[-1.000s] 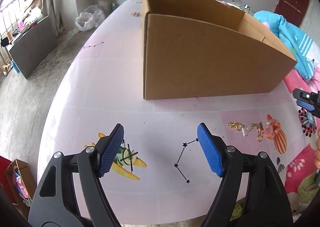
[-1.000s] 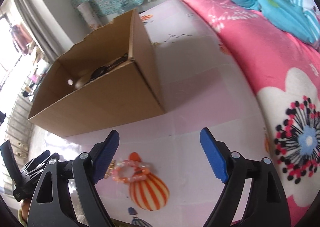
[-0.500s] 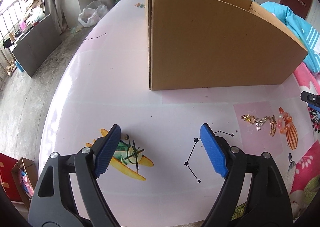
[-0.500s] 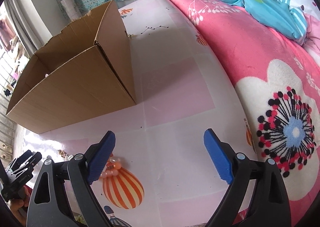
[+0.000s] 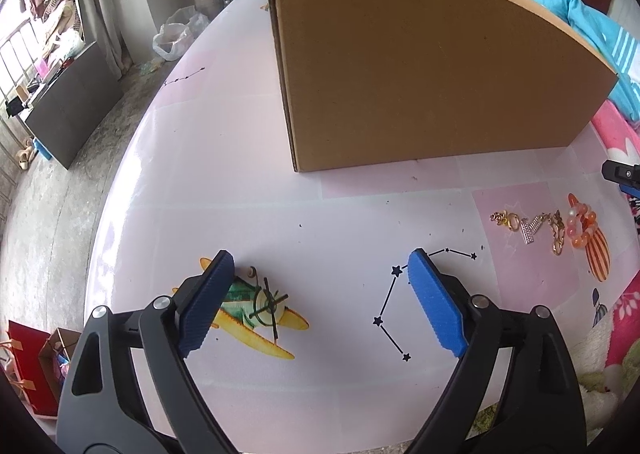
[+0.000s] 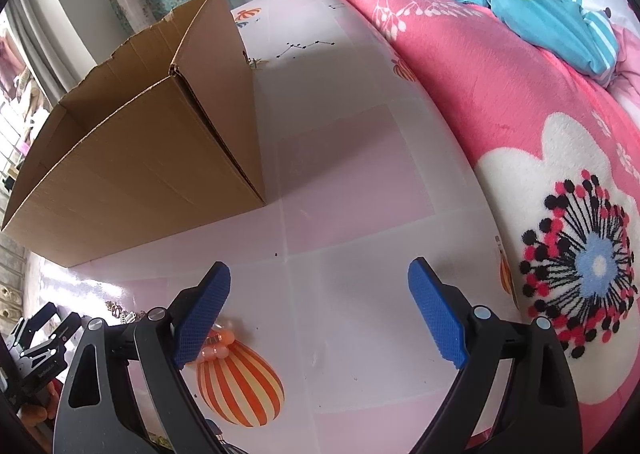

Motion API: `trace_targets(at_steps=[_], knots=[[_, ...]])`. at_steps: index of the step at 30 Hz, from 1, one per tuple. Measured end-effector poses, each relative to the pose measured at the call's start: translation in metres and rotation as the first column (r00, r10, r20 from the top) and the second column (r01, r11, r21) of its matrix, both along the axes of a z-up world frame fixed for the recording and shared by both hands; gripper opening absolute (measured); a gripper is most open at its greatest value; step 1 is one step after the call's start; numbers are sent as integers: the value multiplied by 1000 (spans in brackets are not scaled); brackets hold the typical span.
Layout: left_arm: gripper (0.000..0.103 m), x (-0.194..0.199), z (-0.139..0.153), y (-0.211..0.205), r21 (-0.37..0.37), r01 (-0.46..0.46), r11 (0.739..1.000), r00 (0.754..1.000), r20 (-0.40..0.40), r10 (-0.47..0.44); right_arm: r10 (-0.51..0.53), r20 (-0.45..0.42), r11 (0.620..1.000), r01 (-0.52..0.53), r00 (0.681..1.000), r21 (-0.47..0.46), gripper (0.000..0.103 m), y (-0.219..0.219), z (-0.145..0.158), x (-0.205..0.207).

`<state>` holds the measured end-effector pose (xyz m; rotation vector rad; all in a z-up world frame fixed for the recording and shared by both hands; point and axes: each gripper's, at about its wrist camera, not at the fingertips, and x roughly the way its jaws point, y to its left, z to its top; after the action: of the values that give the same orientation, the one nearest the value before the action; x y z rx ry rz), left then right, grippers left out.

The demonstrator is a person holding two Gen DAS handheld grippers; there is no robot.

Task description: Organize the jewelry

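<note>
Left gripper [image 5: 320, 302], lower centre, jaws just widening, holding nothing; gold chain jewellery [image 5: 528, 225] and orange bead bracelet [image 5: 580, 223] lying at right. Right gripper [image 6: 320, 310], jaws wide and empty, risking trapping or scattering the bracelet beside its left jaw.

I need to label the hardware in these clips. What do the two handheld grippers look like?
They match. The left gripper and right gripper each have two black plastic arms with triangular cut-outs and silver rivets, tipped with ribbed blue pads on the fingers. No cables or sleeves show.
</note>
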<state>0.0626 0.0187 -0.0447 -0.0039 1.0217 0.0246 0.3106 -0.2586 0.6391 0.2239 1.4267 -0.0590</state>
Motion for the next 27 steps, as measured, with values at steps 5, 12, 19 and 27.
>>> trace_targets(at_steps=[5,12,19,27], knots=[[87,3,0,0,0,8,1000,1000,-9,-8,-14,-2,1000,14,1000,-9,88,-2,-5,-1],[88,5,-1,-1,3,8,1000,1000,-13,-8,-11,-4,1000,11,1000,-12,88,-1,-8,1],[89,4,-2,1,5,8,1000,1000,-30,-8,-13,22,1000,13,1000,7,93,-1,-11,3],[90,4,-1,1,12,0,1000,998,-59,1,-15,40,1000,15,999,13,94,-1,-13,3]])
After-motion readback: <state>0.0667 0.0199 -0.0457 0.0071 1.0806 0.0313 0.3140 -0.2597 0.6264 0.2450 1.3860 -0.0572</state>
